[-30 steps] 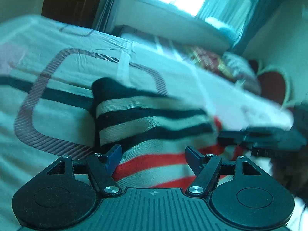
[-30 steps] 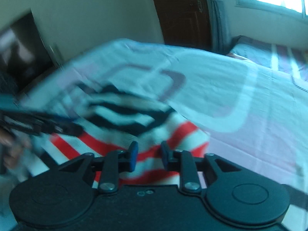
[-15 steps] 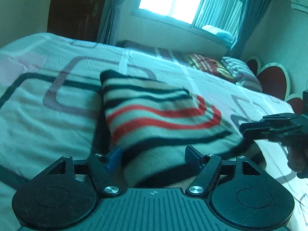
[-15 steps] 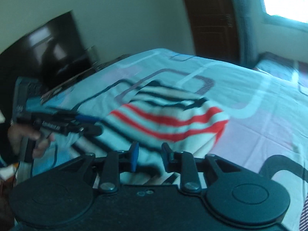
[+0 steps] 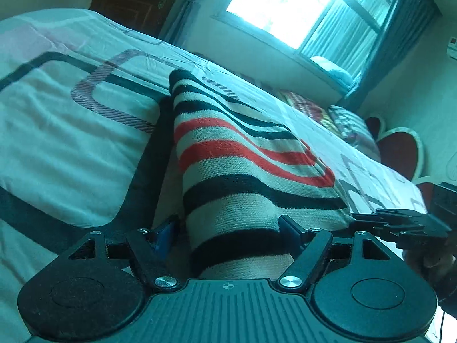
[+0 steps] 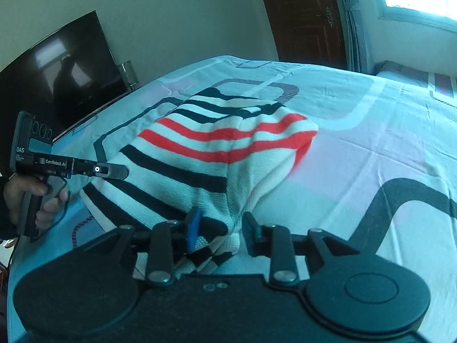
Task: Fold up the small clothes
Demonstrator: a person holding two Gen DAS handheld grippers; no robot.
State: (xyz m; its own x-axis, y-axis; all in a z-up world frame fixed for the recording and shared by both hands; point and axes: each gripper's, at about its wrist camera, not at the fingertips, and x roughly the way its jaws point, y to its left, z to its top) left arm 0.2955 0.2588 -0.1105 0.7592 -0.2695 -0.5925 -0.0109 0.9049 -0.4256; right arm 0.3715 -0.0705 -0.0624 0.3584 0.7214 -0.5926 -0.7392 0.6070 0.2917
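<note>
A knitted sweater with cream, black and red stripes lies folded on the bed. Its near end sits between the wide fingers of my left gripper, whose jaws are opening; the left pad stands clear of the cloth. In the right wrist view the sweater reaches down to my right gripper. Those jaws are opening too, with the bunched hem between them and a gap at the right finger. Each gripper shows in the other's view: the left gripper at the sweater's left edge, the right gripper at its right.
The patterned bedsheet spreads wide to the right of the sweater. A dark television stands at the bed's left side, and a brown door is behind. Pillows and a red heart headboard lie under the window.
The sweater was moving and blurred close to the fingers; now it rests flat and folded on the bed. Both grippers have drawn back along it. The right fingers stand further apart.
</note>
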